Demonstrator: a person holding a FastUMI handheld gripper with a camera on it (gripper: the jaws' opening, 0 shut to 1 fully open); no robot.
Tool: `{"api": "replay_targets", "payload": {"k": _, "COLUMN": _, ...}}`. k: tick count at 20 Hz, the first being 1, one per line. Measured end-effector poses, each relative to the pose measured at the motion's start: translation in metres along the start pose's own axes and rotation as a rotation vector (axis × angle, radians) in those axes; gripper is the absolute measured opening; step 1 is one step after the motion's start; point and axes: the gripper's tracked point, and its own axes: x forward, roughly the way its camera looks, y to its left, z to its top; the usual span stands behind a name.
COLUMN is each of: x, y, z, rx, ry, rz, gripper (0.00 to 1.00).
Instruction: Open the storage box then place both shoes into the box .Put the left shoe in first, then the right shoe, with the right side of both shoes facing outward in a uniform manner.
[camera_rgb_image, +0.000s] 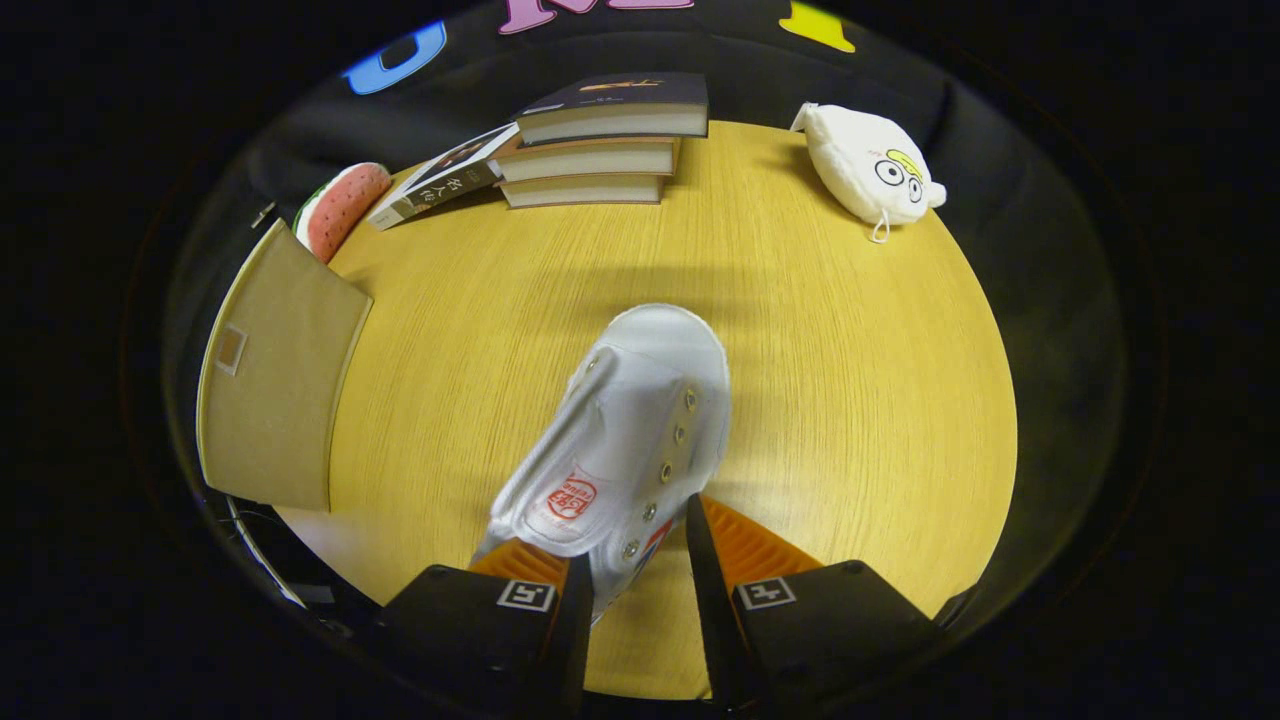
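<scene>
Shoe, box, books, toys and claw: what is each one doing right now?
White shoe: held off the table, heel end between the claw fingers, toe pointing away.
Claw: shut on the shoe.
Storage box: its tan flap stands up at the table's edge.
Books: closed, stacked flat, one leaning alongside.
White plush toy: lying on the table.
Watermelon-slice toy: behind the box.

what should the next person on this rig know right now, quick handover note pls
Gripper: fingers closed around the heel end of the white canvas lace-up shoe, toe pointing away over the round yellow wooden table; whether it is lifted is unclear.
Tan fabric storage box: at the table's edge, left of the fingers, lid flap raised.
Done: box seems open, one shoe gripped.
Left: place this shoe in the box, then the other, right sides outward.
</scene>
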Motion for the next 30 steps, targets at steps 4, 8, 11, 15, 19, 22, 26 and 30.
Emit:
{"api": "replay_targets", "payload": {"k": 4, "x": -0.003, "y": -0.006, "z": -0.001, "rx": 0.033, "ry": 0.004, "rz": 0.004, "gripper": 0.15}}
{"api": "replay_targets", "payload": {"k": 8, "x": -0.006, "y": -0.01, "z": 0.001, "rx": 0.068, "ry": 0.014, "rz": 0.047, "gripper": 0.06}}
{"api": "replay_targets", "payload": {"k": 11, "x": -0.013, "y": -0.01, "z": 0.007, "rx": 0.147, "ry": 0.019, "rz": 0.082, "gripper": 0.06}}
{"api": "replay_targets", "payload": {"k": 15, "x": -0.033, "y": 0.0, "z": 0.017, "rx": 0.247, "ry": 0.0, "rz": 0.139, "gripper": 0.05}}
{"api": "replay_targets", "payload": {"k": 19, "x": -0.057, "y": 0.014, "z": 0.029, "rx": 0.334, "ry": -0.041, "rz": 0.181, "gripper": 0.05}}
{"api": "replay_targets", "payload": {"k": 22, "x": -0.059, "y": 0.001, "z": 0.046, "rx": 0.339, "ry": -0.12, "rz": 0.098, "gripper": 0.05}}
{"api": "replay_targets", "payload": {"k": 26, "x": -0.067, "y": -0.001, "z": 0.031, "rx": 0.234, "ry": -0.137, "rz": 0.04, "gripper": 0.05}}
{"api": "replay_targets", "payload": {"k": 30, "x": -0.053, "y": 0.003, "z": -0.003, "rx": 0.131, "ry": -0.101, "rz": 0.011, "gripper": 0.44}}
